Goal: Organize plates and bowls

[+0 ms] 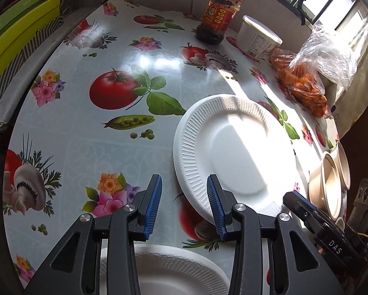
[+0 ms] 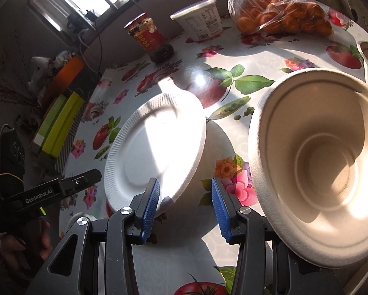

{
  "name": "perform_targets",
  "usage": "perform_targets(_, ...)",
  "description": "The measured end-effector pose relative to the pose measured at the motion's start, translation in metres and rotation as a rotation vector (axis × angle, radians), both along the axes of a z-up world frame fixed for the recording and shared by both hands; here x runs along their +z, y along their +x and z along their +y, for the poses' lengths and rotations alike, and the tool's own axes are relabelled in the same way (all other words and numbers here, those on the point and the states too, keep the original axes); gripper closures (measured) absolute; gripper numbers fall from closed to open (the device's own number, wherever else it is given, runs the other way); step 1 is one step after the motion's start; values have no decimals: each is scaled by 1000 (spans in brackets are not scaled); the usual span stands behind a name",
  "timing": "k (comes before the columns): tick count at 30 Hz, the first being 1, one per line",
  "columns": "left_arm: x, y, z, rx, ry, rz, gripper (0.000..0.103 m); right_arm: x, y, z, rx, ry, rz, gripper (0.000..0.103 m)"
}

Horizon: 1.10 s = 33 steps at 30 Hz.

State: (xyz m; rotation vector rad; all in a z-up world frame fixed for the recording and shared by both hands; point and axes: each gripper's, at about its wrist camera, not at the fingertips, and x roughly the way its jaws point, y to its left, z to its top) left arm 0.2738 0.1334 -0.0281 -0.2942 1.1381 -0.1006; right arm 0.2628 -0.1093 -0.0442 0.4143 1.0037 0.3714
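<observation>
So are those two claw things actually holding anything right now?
No. The left gripper and right gripper both stand open with nothing between the pads; the white plate lies on the table, unheld.

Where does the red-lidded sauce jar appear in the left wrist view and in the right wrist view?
Left wrist view: sauce jar stands top centre, at the table's far edge.
Right wrist view: the jar stands upper left of centre.
Shared landmark: the white tub beside it.
</observation>
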Motion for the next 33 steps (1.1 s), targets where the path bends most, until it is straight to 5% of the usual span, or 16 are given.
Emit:
perform_targets(16,-13,9,0,0,-22,28,64,-2,4,6,36,8,-25,67)
perform_targets(24,-13,10,0,-1,-25,28,78,-5,5,5,29,6,-15,81)
perform_targets(33,-12,9,-1,4,-31,26,85,-5,5,5,29,6,-15,82)
